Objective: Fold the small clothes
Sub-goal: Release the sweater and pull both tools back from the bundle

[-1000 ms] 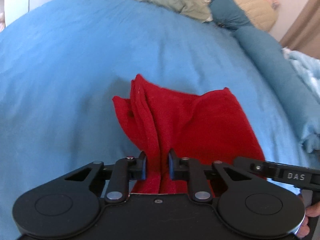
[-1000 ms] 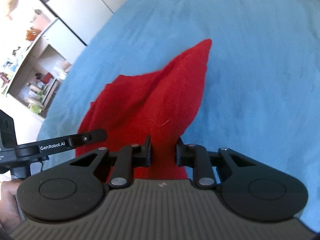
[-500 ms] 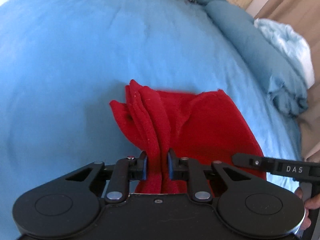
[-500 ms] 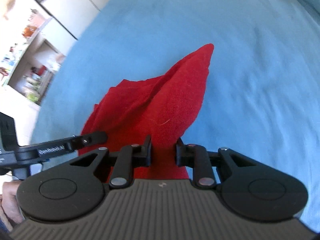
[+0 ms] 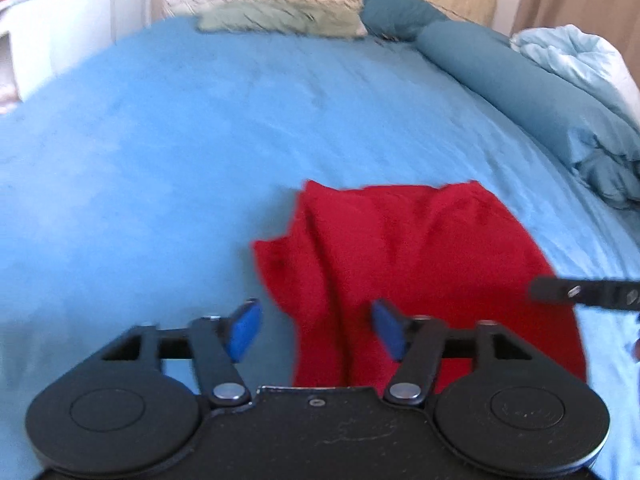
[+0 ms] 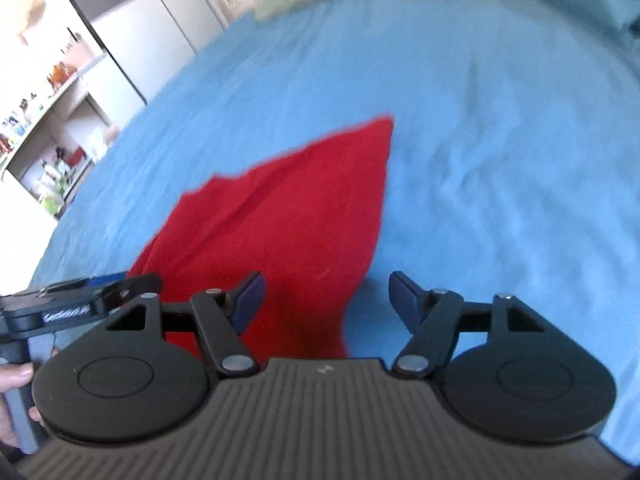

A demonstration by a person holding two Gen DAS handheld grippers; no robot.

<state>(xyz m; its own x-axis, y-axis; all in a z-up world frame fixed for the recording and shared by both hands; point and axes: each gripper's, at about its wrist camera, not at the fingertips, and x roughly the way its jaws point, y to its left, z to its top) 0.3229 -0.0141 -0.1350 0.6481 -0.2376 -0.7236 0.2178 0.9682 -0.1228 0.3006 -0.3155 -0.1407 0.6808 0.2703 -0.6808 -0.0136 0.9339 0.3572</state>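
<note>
Where bunched: fuzzy red cloth [image 5: 420,264] (creased)

My left tongs [image 5: 316,330] are matt black plastic, with dull metal rivets at the pivots and blue pads [image 5: 244,330] that look rubbery. My right tongs [image 6: 326,298] have the same black plastic arms, and the grey body at 6 o'clock is ribbed. The red cloth [image 5: 420,264] looks like thick, fuzzy fleece, soft and without shine. The blue sheet [image 5: 168,152] on the bed is smooth matt fabric with fine creases. At 2 o'clock in my left view a pale quilt [image 5: 576,52] looks puffy.
</note>
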